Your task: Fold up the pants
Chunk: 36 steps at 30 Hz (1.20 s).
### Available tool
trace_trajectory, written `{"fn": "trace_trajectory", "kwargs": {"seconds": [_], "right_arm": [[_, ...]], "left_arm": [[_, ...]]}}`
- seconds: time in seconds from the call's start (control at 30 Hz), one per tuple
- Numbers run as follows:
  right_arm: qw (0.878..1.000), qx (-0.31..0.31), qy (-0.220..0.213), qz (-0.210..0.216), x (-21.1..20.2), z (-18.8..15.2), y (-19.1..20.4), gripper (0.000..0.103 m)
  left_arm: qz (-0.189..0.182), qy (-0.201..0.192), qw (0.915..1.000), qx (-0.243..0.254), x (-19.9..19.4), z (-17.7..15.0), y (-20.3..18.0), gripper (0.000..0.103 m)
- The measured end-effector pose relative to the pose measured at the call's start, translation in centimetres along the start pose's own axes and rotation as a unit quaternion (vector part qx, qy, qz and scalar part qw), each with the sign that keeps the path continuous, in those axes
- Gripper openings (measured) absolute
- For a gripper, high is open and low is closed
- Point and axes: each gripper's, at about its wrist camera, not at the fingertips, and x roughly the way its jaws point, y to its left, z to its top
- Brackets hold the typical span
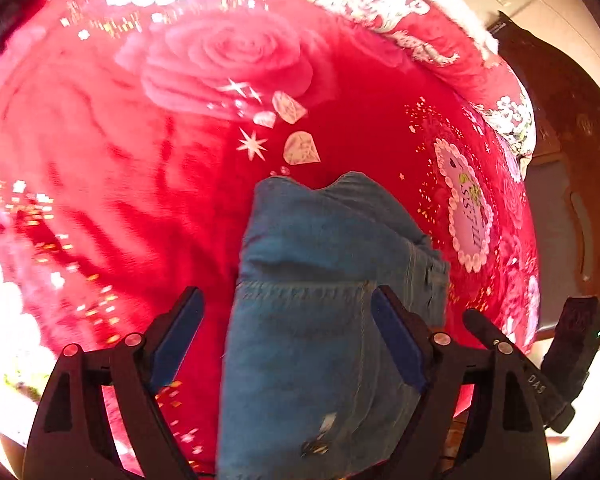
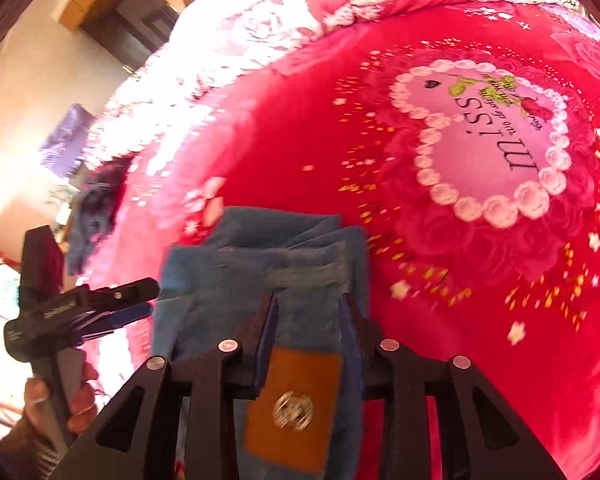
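Note:
Blue denim pants (image 1: 324, 280) lie folded into a compact bundle on a red blanket (image 1: 120, 140). My left gripper (image 1: 288, 308) is open, its fingers spread either side of the bundle's near end, above it. In the right wrist view the pants (image 2: 260, 264) show several stacked layers and a brown leather waistband patch (image 2: 292, 404). My right gripper (image 2: 308, 308) has its jaws closed in on the waistband next to the patch. The left gripper (image 2: 140, 300) also shows at the left of that view, held by a hand.
The red blanket has rose and diamond prints and a pink heart patch (image 2: 496, 136) to the right of the pants. The bed edge with white lace (image 2: 236, 40) runs behind. Dark wooden furniture (image 1: 572, 160) stands beyond the bed.

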Motion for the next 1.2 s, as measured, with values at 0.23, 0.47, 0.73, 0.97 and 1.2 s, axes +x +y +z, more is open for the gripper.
{"fn": "trace_trajectory", "kwargs": {"seconds": [0.23, 0.47, 0.73, 0.97, 1.2], "right_arm": [[0.998, -0.024, 0.049, -0.039, 3.6, -4.2, 0.5, 0.046], [0.999, 0.012, 0.029, -0.012, -2.0, -5.6, 0.5, 0.060], [0.992, -0.038, 0.100, -0.067, 0.2, -10.8, 1.4, 0.062], [0.996, -0.005, 0.065, -0.059, -2.0, -8.1, 0.7, 0.076], [0.992, 0.044, 0.093, -0.068, 0.1, -6.6, -2.3, 0.090]], "left_arm": [[0.081, 0.017, 0.9923, 0.092, 4.1, -3.6, -1.3, 0.087], [0.020, 0.014, 0.9996, 0.016, 0.0, -3.5, 1.3, 0.087], [0.057, 0.028, 0.9965, 0.053, 2.3, -7.6, 0.7, 0.090], [0.061, 0.039, 0.9964, 0.044, 2.1, -7.0, 0.7, 0.090], [0.061, 0.036, 0.9971, 0.028, 2.6, -8.0, 1.1, 0.095]]}}
